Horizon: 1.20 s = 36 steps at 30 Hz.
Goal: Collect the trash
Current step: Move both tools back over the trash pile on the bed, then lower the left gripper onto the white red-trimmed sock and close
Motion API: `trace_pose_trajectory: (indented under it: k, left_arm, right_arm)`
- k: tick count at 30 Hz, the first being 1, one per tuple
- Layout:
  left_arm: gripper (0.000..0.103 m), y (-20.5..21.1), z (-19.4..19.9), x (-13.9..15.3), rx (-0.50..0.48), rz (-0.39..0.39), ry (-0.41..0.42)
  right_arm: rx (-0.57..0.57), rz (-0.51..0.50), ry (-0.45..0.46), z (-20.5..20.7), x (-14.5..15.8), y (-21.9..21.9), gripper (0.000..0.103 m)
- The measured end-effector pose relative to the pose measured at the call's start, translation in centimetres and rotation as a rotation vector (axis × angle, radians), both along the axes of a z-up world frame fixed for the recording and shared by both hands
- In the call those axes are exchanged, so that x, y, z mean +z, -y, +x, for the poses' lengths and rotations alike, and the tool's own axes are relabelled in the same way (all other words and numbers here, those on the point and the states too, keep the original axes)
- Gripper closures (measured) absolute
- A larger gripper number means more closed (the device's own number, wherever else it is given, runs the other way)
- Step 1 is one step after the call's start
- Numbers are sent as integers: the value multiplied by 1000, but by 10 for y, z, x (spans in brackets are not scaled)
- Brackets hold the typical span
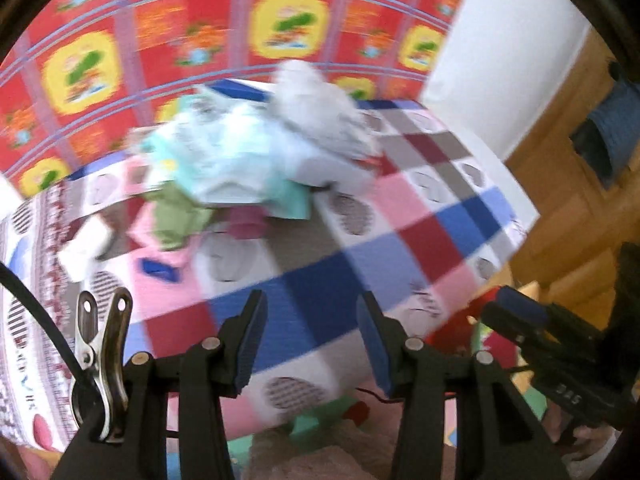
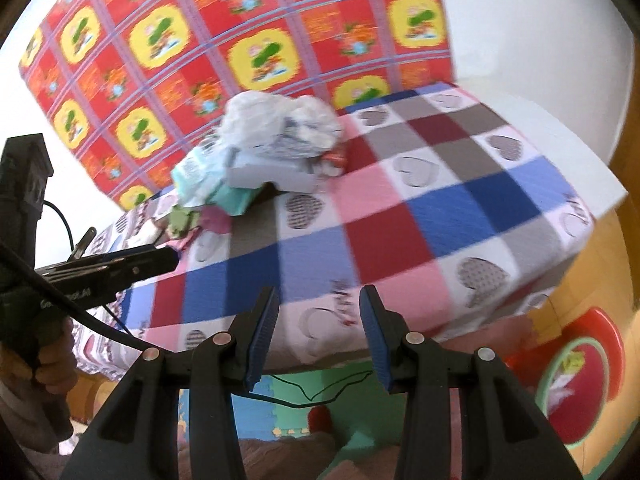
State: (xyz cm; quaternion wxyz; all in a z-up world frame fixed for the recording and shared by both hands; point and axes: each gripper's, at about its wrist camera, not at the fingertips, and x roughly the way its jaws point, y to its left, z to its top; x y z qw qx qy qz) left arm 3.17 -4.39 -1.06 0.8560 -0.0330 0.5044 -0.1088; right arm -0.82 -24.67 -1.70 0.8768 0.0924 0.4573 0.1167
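Both grippers empty and spread wide: left gripper (image 1: pixel 312 340) and right gripper (image 2: pixel 318 340) each show blue pads well apart with nothing between them, hovering over the near edge of the bed (image 2: pixel 460 208), which has a checked heart-print cover. Trash is one loose pile (image 2: pixel 260 152) on the far side of the bed, up against the red and yellow patterned cloth (image 2: pixel 208 40). On top, a crumpled white plastic bag (image 2: pixel 276 120); under it a flat grey-white carton (image 2: pixel 268 174), a pale mint wrapper (image 1: pixel 224 152), a teal piece (image 2: pixel 234 200), a green scrap (image 1: pixel 176 220) and something magenta (image 1: pixel 246 220); a white crumpled scrap (image 1: pixel 86 246) lies apart to the left, and a small blue piece (image 1: pixel 158 270) just beside the pile. Frames are motion-blurred, so can't tell exact item types. Judgement: everything looks light and limp; film and paper will crush and slip, so pinch a bunched fold, not a flat face. Carton is the only stiff-looking part; take it by an edge or flap. The bag likely drags neighbours along if snagged. The soft bed gives under pressure, so pads can press down to scoop thin scraps. No bin identifiable in either view. From the right wrist view the left gripper sits left of the pile, nearer to it.
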Motion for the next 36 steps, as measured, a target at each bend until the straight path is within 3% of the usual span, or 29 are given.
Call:
trace_pose_trajectory:
  k: [7, 21, 30, 36]
  left_arm:
    - [54, -70, 16, 0, 102, 27, 14]
    - [54, -161, 56, -24, 178, 97, -12]
    - [54, -198, 90, -61, 163, 76, -105]
    - [46, -196, 102, -75, 66, 56, -138]
  right_arm:
    - [67, 5, 4, 12, -3, -50, 60]
    - [106, -9, -14, 33, -15, -112, 60]
    - [145, -26, -39, 43, -26, -141, 60]
    - [155, -28, -70, 47, -33, -150, 60]
